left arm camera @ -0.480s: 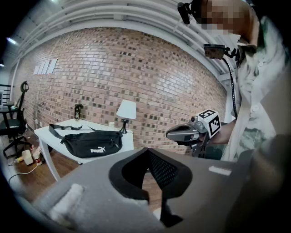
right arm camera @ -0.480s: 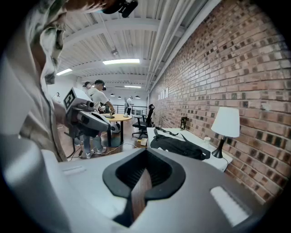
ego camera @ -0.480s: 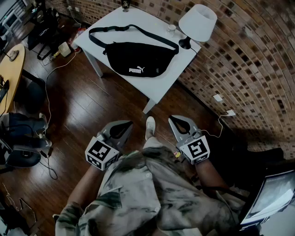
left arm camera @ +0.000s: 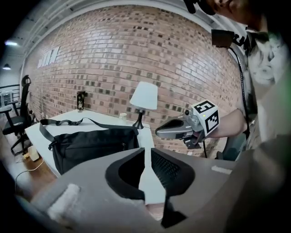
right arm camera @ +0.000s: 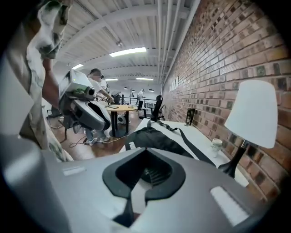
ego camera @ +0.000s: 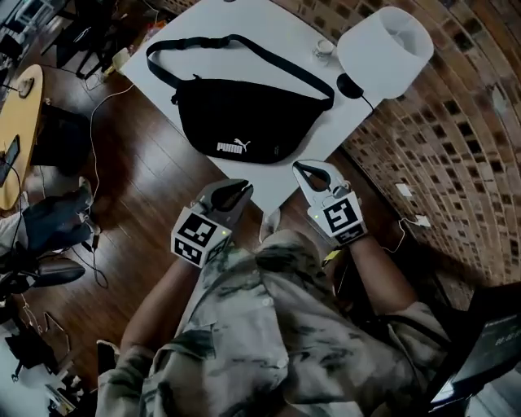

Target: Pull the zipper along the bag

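- Overhead, the head view puts the black Puma waist bag (ego camera: 244,122) flat on the white bench (ego camera: 220,16), logo side up, with its strap (ego camera: 244,49) looped across the far side.
- From there, both tools hang just short of the bench's near edge, well apart from the bag. The left gripper (ego camera: 241,189) and the right gripper (ego camera: 301,168) both point towards it.
- Only the left gripper view shows me that tool's jaws pressed together with nothing between them (left arm camera: 144,150). It also catches the right gripper (left arm camera: 160,132) side-on, beyond the bench corner.
- The right gripper view gives the same reading for its own jaws: together and empty (right arm camera: 145,152). The bag (right arm camera: 154,141) lies beyond them.
- That view alone shows the lamp (right arm camera: 252,113) from the side, a small cup (right arm camera: 217,146) beside its base, and people around a round table (right arm camera: 116,108) further back.
- I cannot pick out the zipper pull in any view.
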### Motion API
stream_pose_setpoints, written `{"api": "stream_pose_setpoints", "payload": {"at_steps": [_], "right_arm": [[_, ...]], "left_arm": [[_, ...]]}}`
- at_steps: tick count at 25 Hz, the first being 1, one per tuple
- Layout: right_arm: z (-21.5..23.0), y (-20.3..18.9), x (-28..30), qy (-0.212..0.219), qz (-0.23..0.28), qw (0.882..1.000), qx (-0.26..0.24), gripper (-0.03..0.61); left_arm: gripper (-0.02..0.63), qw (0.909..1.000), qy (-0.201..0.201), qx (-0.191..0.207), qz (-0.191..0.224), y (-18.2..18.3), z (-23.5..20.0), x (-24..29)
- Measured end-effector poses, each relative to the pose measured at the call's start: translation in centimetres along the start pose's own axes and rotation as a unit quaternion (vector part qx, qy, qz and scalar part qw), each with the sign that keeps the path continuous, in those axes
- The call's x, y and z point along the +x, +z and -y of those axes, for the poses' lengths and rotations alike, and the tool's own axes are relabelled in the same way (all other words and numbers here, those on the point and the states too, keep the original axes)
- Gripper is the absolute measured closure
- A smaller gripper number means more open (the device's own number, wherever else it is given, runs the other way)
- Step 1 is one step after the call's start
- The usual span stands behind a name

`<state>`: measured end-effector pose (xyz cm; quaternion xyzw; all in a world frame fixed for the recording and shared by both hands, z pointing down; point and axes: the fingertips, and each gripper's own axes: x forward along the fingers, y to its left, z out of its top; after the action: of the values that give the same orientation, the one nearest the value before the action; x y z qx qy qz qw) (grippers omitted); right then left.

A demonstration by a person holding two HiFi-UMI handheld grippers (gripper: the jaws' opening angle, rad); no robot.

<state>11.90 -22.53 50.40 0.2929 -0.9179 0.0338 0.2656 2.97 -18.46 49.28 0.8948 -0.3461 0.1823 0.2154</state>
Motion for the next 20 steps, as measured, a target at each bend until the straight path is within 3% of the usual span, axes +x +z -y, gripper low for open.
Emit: {"api": "stream_pose_setpoints", "payload": {"at_steps": [1, 4, 9, 15, 20], "right_arm": [[1.0, -0.7, 1.2, 0.004, -0.005, 1.0, -0.002, 0.572], [3.4, -2.2, 4.5, 0.009, -0.016, 1.0, 0.005, 0.572], [6.1, -3.9, 9.2, 0.003, -0.043, 0.999, 0.023, 0.572], [7.8, -6.3, 12.4, -0.007, -0.077, 0.995, 0.064, 0.572], [8.3, -8.7, 13.9, -0.004, -0.103, 0.992, 0.078, 0.572]], "left_arm": [[0.557, 0.9999, 0.0, -0.005, -0.011, -0.1, -0.5, 1.3], [0.555, 0.9993, 0.001, -0.009, -0.035, -0.1, -2.1, 4.9], [0.555, 0.9968, 0.005, 0.029, -0.074, -0.7, -5.3, 10.6], [0.545, 0.9882, -0.001, 0.051, -0.145, -2.7, -7.5, 15.1], [0.514, 0.9818, 0.01, 0.059, -0.18, -4.5, -8.4, 17.7]]}}
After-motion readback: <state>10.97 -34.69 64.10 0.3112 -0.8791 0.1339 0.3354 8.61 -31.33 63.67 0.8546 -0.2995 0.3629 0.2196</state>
